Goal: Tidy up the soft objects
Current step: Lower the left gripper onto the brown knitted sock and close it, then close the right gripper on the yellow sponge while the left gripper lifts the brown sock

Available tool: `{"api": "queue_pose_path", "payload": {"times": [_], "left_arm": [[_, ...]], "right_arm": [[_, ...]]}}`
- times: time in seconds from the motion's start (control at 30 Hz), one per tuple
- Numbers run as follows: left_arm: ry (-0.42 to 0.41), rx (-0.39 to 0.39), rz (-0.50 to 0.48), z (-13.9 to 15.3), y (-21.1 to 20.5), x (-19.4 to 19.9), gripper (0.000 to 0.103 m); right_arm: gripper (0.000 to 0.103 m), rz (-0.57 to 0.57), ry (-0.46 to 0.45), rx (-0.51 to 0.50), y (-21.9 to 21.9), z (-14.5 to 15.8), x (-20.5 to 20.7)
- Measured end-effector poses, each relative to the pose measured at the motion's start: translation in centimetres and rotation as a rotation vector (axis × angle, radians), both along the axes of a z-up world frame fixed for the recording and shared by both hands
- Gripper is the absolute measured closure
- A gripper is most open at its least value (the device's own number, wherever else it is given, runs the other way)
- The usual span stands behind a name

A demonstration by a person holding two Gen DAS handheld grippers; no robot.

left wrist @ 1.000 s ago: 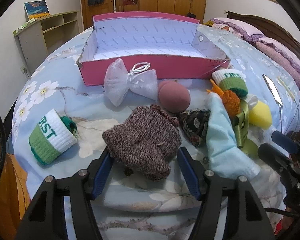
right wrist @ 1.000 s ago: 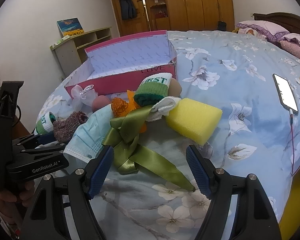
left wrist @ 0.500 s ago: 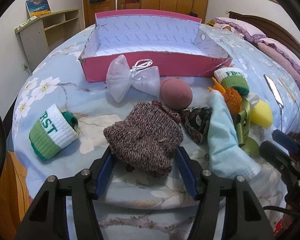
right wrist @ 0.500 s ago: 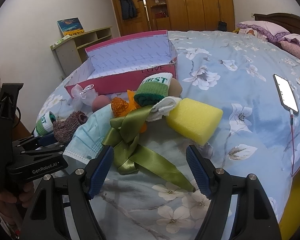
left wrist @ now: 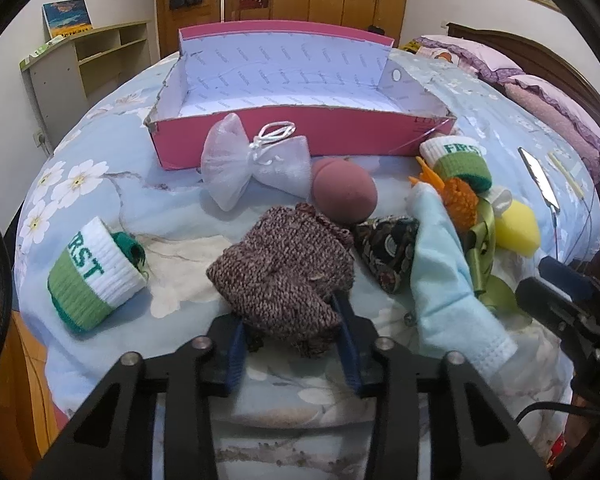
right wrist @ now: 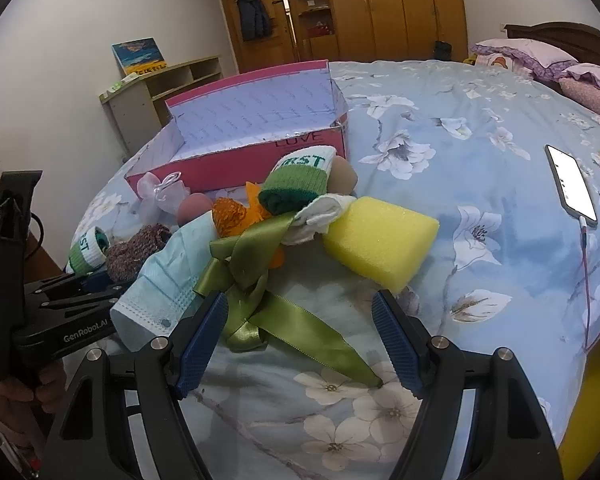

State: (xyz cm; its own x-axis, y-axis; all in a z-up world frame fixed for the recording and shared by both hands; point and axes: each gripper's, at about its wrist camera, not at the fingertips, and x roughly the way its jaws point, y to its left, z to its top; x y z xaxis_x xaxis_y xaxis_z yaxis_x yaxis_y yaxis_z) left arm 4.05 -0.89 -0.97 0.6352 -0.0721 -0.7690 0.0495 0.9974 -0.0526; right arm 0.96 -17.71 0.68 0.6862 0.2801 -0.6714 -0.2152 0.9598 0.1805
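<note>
A brown knitted pouch (left wrist: 282,270) lies on the bed, and my left gripper (left wrist: 290,326) is shut on its near end. The pouch also shows in the right wrist view (right wrist: 134,250), next to the left gripper (right wrist: 96,280). Behind it stands an open pink box (left wrist: 300,136), empty inside. My right gripper (right wrist: 300,320) is open and empty over a green ribbon (right wrist: 260,280). A yellow sponge (right wrist: 380,236), a light blue face mask (right wrist: 168,280) and a green-white sock roll (right wrist: 300,180) lie just beyond it.
Around the pouch lie a white mesh bag (left wrist: 252,160), a pink ball (left wrist: 344,192), a dark patterned pouch (left wrist: 388,248) and a second sock roll (left wrist: 92,276). A lit phone on a cable (right wrist: 572,184) lies to the right. A shelf (left wrist: 80,60) stands by the wall.
My left gripper's fingers have closed in from either side of the knitted pouch and now squeeze its near end. The right gripper has not moved.
</note>
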Motion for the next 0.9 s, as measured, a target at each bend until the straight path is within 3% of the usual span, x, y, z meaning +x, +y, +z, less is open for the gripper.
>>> {"api": "queue_pose_path", "payload": {"times": [0.37, 0.9], "left_arm": [[-0.030, -0.020, -0.007, 1.0, 0.5, -1.2, 0.072], [-0.066, -0.008, 0.000, 1.9, 0.7, -2.1, 0.072]], "right_arm": [[0.026, -0.011, -0.002, -0.005, -0.6, 0.0, 0.4], [0.026, 0.042, -0.026, -0.122, -2.7, 0.1, 3.6]]}}
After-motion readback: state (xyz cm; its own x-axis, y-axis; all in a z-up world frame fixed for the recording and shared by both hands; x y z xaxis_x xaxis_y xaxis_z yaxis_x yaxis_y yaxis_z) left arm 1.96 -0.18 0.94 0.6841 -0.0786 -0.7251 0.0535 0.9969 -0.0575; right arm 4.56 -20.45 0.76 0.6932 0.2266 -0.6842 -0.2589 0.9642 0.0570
